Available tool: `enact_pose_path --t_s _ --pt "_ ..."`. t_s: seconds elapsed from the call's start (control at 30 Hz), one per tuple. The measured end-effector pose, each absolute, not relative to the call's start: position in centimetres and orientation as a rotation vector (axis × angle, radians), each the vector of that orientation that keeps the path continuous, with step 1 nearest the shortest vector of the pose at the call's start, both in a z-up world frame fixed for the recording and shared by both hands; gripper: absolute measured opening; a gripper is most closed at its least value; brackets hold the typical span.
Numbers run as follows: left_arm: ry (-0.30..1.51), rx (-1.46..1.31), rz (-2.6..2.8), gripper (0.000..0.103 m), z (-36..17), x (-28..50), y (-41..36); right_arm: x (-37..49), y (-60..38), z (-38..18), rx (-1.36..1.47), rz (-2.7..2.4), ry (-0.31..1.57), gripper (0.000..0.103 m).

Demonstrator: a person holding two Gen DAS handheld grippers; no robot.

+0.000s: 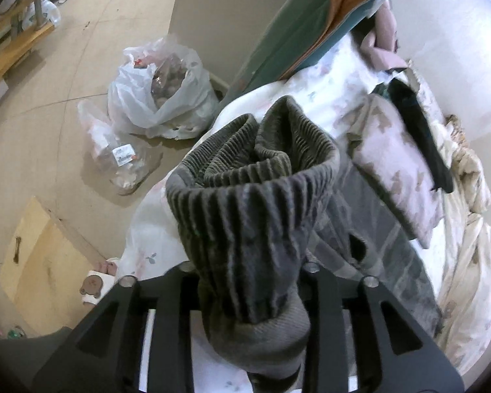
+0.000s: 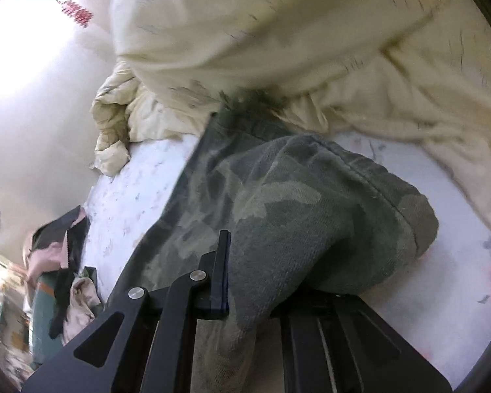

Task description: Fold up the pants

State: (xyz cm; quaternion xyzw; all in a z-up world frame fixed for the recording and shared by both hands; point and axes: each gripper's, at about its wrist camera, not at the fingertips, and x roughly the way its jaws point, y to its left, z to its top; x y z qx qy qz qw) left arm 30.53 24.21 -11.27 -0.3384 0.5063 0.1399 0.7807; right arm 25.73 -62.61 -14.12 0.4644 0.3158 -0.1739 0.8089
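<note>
The pants are grey-green camouflage with a ribbed elastic waistband (image 1: 245, 203). My left gripper (image 1: 248, 281) is shut on the waistband, which bunches up above the jaws and hides the fingertips. The legs trail to the right over the white floral bed sheet (image 1: 154, 229). In the right wrist view my right gripper (image 2: 258, 262) is shut on a fold of the camouflage pants (image 2: 278, 203), lifted a little above the sheet (image 2: 140, 190). Its left finger (image 2: 221, 271) shows; the right finger is hidden under the cloth.
A cream duvet (image 2: 278, 32) is piled along the wall side of the bed. A pink patterned pillow (image 1: 396, 167) with a dark garment (image 1: 419, 124) lies beyond the pants. Plastic bags (image 1: 160, 95) and a cardboard sheet (image 1: 39, 262) sit on the floor left of the bed.
</note>
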Motion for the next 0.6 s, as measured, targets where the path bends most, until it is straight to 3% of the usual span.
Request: enact_pose_path --t_s 0.03,0.07,0.1,0.43,0.6 --pt "1.11 -0.739 0.316 0.035 -11.8 30.6 24.4 25.8 -62.8 -14.7 1.022 -0.374 0.676 0.019" --pt "1.118 -0.745 0.335 0.044 -12.2 30.5 24.6 25.7 -63.0 -15.5 1.055 -0.39 0.682 0.036" --pt "1.118 -0.756 0.359 0.05 -12.6 30.4 24.8 25.5 -63.2 -16.0 1.081 -0.389 0.667 0.046" --pt "1.103 -0.775 0.365 0.059 -13.6 30.6 25.5 27.0 -63.2 -16.4 1.031 -0.373 0.624 0.046" --pt "1.103 -0.737 0.377 0.07 -13.8 30.0 26.0 27.1 -63.4 -16.4 1.032 -0.371 0.618 0.046"
